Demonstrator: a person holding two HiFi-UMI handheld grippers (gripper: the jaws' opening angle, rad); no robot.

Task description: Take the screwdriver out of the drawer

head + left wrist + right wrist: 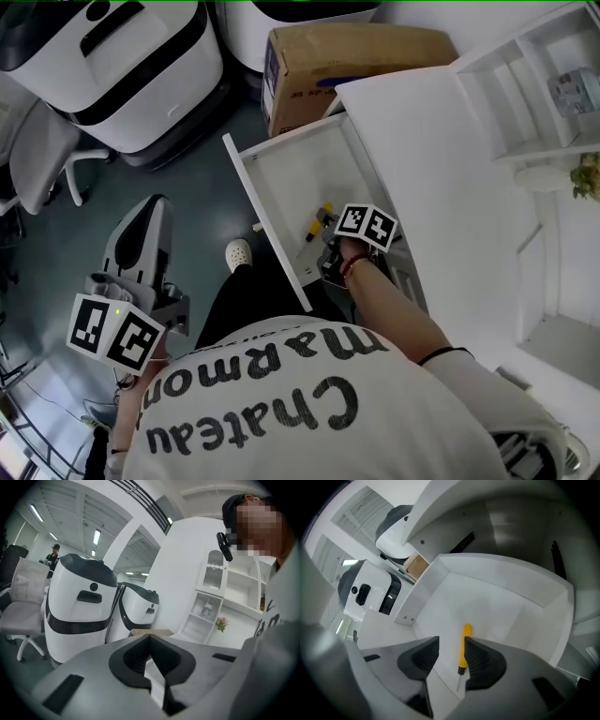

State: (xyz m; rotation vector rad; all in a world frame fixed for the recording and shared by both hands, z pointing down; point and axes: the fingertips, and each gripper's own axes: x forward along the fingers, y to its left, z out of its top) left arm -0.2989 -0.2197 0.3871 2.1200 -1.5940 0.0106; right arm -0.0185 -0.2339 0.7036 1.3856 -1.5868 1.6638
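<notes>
The white drawer [267,216] stands pulled open under the white desk. A screwdriver [316,225] with a yellow handle lies on its floor. My right gripper [330,264] reaches down into the drawer just on the near side of the tool. In the right gripper view the drawer [506,578] fills the picture. There the screwdriver [463,649] lies on the floor between the parted jaws, close to the right one. The pads of my right gripper [451,645] do not press on it. My left gripper [153,208] hangs over the floor at the left. Its jaws [150,638] meet with nothing between them.
A cardboard box [347,56] stands behind the drawer, beside two white machines [131,66]. An office chair [37,159] is at the far left. The desk top [441,169] and white shelves [544,84] lie to the right. A shoe [239,253] rests beside the drawer front.
</notes>
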